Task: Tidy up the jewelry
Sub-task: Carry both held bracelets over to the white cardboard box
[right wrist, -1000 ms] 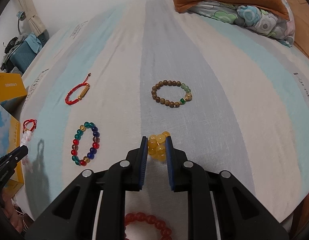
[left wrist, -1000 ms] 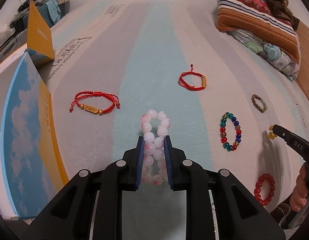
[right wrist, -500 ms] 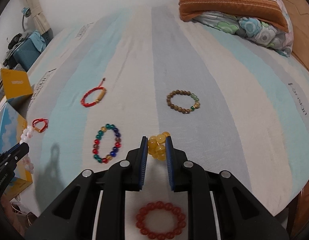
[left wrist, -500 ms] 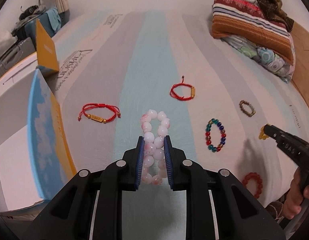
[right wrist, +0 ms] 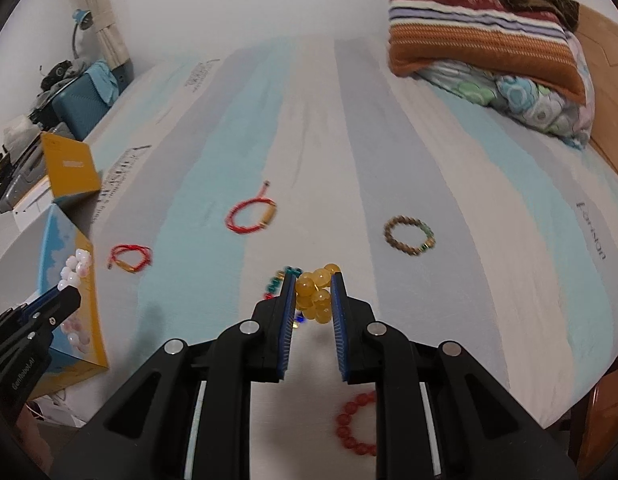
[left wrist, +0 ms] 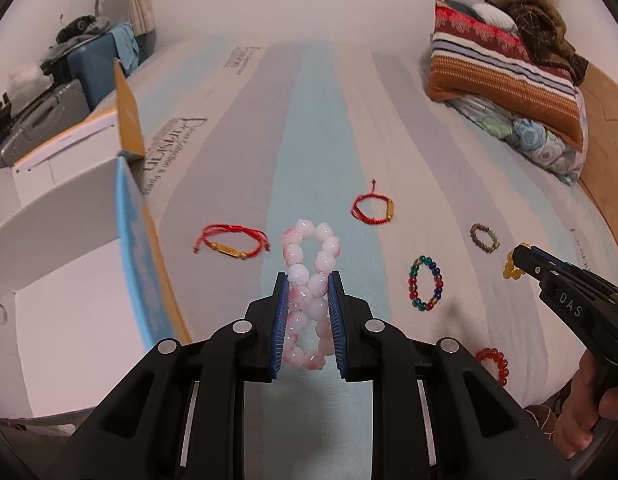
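Note:
My left gripper (left wrist: pixel 308 280) is shut on a pink and white bead bracelet (left wrist: pixel 309 276), held above the striped bed. My right gripper (right wrist: pixel 313 280) is shut on a yellow bead bracelet (right wrist: pixel 315 294), also lifted off the sheet; it shows at the right in the left wrist view (left wrist: pixel 527 262). On the bed lie two red cord bracelets (left wrist: pixel 231 240) (left wrist: pixel 373 208), a multicoloured bead bracelet (left wrist: pixel 425 288), a brown bead bracelet (right wrist: pixel 409 236) and a red bead bracelet (right wrist: pixel 355 424). The left gripper (right wrist: pixel 69 288) appears at the left of the right wrist view.
An open box with a blue cloud-print and yellow flap (left wrist: pixel 137 248) stands at the bed's left edge. Folded blankets and a pillow (left wrist: pixel 509 76) sit at the far right. A blue case and clutter (left wrist: pixel 93 56) stand beyond the bed at the left. A hand (left wrist: pixel 589 412) holds the right gripper.
Both grippers have risen with their bracelets, so the bed and the loose bracelets look smaller and farther. The right gripper has drifted left, now over the multicoloured bracelet.

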